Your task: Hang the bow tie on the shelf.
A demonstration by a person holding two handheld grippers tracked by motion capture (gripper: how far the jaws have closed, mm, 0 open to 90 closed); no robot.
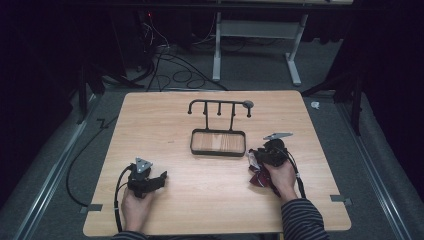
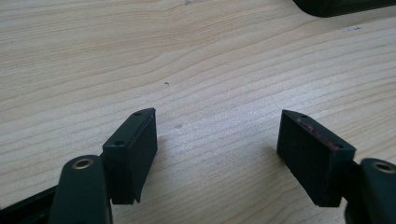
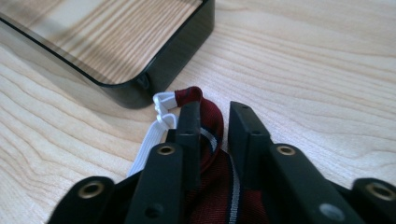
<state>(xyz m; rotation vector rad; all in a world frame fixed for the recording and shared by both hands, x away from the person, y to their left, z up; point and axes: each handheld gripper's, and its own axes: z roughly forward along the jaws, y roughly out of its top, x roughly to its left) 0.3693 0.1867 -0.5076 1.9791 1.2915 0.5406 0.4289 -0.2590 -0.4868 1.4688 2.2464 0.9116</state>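
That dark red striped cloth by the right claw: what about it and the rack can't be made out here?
- Cloth, right gripper view: its lower part lies behind the right claw; whether the pads pinch it is unclear.
- Cloth in the high view: small, partly under the hand.
- Rack, high view: peg tips too small.

Tie [image 1: 259,172] in right claw [image 3: 212,126], right of tray [image 1: 218,150]; left claw [image 1: 159,180] on table [image 1: 210,200] front-left.

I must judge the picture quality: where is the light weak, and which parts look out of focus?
High view: the wooden table is lit, the room around it is nearly black. Right gripper view: the right claw and the dark red striped cloth are sharp enough, the black tray slightly soft. Left gripper view: the left claw casts only soft shadows.
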